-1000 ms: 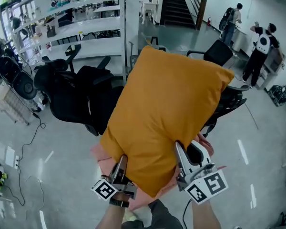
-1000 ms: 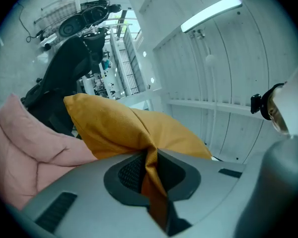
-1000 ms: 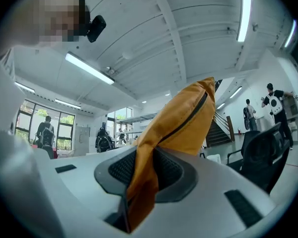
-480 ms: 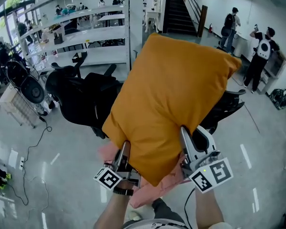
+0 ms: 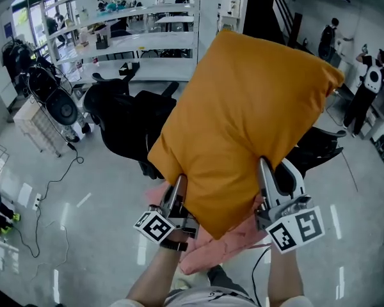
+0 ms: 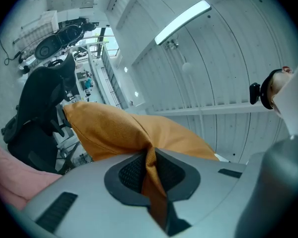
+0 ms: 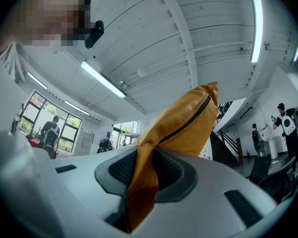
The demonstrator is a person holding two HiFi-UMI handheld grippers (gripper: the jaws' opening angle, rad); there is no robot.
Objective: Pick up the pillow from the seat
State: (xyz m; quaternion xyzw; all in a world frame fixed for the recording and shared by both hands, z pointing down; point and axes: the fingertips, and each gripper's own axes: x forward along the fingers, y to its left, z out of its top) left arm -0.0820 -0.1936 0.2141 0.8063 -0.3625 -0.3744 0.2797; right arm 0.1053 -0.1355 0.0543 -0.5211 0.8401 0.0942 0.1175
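Note:
A big orange pillow hangs in the air in front of me, lifted well off the black office chair behind it. My left gripper is shut on the pillow's lower left edge, and orange fabric is pinched between its pads. My right gripper is shut on the lower right edge, with a fold of the pillow and its dark zipper running up from the jaws. A pink cloth shows just under the pillow, between my arms.
A second black chair stands behind the pillow at the right. White shelving racks and a staircase fill the back. Two people stand at the far right. Cables and a wheeled device lie on the glossy floor at left.
Both grippers have carried the pillow upward and slightly right, and it now sits higher against the room. The grips on its lower edge have not changed.

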